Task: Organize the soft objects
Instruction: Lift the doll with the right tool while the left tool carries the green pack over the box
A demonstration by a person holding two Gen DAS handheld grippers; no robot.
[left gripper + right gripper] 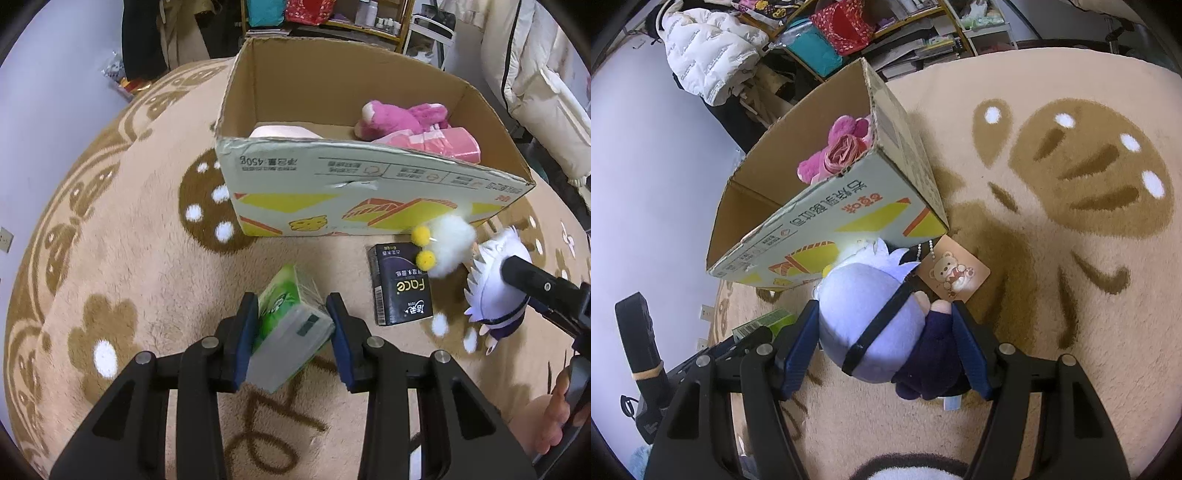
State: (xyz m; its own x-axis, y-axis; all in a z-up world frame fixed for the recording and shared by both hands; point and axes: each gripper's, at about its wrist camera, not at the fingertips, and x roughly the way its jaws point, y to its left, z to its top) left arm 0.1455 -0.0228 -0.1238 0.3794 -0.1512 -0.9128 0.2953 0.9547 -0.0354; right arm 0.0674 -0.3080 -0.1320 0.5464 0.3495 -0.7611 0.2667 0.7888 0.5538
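My left gripper [291, 314] is shut on a green tissue pack [286, 325] just above the rug. My right gripper [886, 325] is shut on a white-haired plush doll [871, 325] in dark clothes, which also shows in the left wrist view [491, 291]. The open cardboard box [369, 199] stands ahead and holds a pink plush [399, 118], a pink packet [443, 142] and a pale roll [284, 131]. A black tissue pack [400, 284] and a white fluffy toy [448, 243] with yellow pompoms lie on the rug in front of the box.
A beige rug [129, 258] with brown flower shapes covers the floor. Shelves [332, 18] and a white jacket [535, 92] stand behind the box. A paper tag [955, 273] hangs off the doll. The box also shows in the right wrist view [827, 225].
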